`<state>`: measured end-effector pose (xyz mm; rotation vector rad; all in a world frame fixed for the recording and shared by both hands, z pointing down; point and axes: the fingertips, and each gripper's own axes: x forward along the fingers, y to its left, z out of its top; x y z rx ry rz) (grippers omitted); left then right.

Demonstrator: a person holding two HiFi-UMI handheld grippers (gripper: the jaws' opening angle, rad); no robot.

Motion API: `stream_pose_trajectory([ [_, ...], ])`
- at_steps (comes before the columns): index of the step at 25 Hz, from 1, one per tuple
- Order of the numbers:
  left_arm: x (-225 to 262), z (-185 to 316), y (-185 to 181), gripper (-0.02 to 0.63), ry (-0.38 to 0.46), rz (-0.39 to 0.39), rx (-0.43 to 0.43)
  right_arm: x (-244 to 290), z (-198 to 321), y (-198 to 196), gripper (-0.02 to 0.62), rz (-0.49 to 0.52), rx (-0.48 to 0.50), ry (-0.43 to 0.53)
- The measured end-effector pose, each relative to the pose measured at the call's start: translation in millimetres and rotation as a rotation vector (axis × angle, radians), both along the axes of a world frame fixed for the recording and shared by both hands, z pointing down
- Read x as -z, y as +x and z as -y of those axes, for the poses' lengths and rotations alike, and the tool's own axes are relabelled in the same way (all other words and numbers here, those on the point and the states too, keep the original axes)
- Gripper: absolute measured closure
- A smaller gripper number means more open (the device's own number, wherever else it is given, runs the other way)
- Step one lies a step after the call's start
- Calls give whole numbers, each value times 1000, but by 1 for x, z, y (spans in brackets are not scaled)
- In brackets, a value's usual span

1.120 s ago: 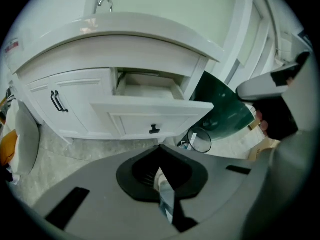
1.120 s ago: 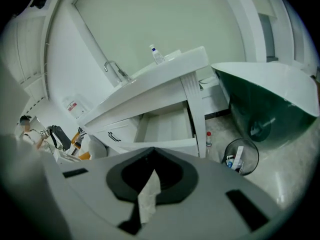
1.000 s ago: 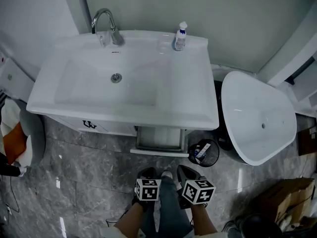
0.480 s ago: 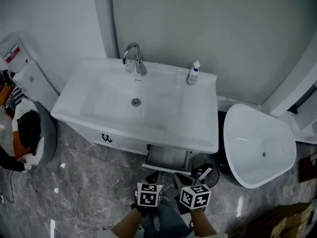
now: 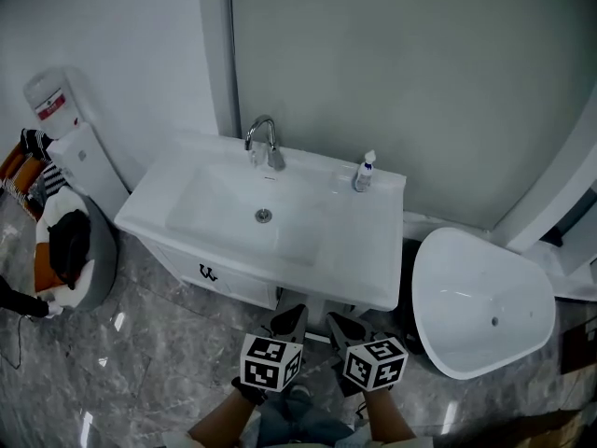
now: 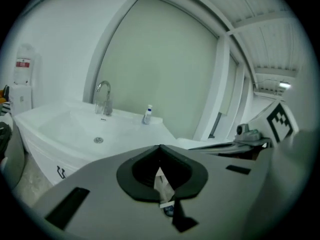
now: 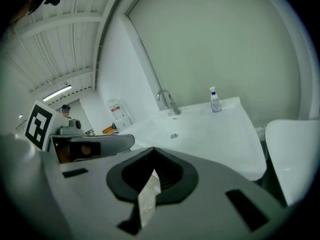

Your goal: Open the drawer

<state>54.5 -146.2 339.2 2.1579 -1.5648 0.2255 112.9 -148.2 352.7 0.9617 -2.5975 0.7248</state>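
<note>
Head view: your drawer (image 5: 315,326) sits mostly hidden under the sink counter (image 5: 373,283), just ahead of the left gripper (image 5: 291,317) and right gripper (image 5: 338,326).

Left gripper view: jaws together, empty.

Right gripper view: the same.

It is probably rigid and light on its slides, so hook the front lip at its centre.

Grey left gripper (image 5: 289,319) & right gripper (image 5: 341,327) — black jaw pads (image 6: 131,174), white cubes (image 5: 270,362) w/ black sq. markers.
</note>
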Motion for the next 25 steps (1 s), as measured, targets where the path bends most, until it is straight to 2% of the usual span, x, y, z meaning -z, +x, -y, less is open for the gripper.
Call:
stream_pose_trajectory([
  [7,81,-5,18,594,180,-37,-57,61,6,7,586,73,30,123],
  [14,122,-24,39,594,280,-15,-115,104,-5,22,586,113,36,213],
  [19,134,-35,50,594,322,32,-148,118,-16,29,587,134,29,241],
  [25,137,-48,57,594,330,25,-182,128,-27,31,587,136,28,264],
])
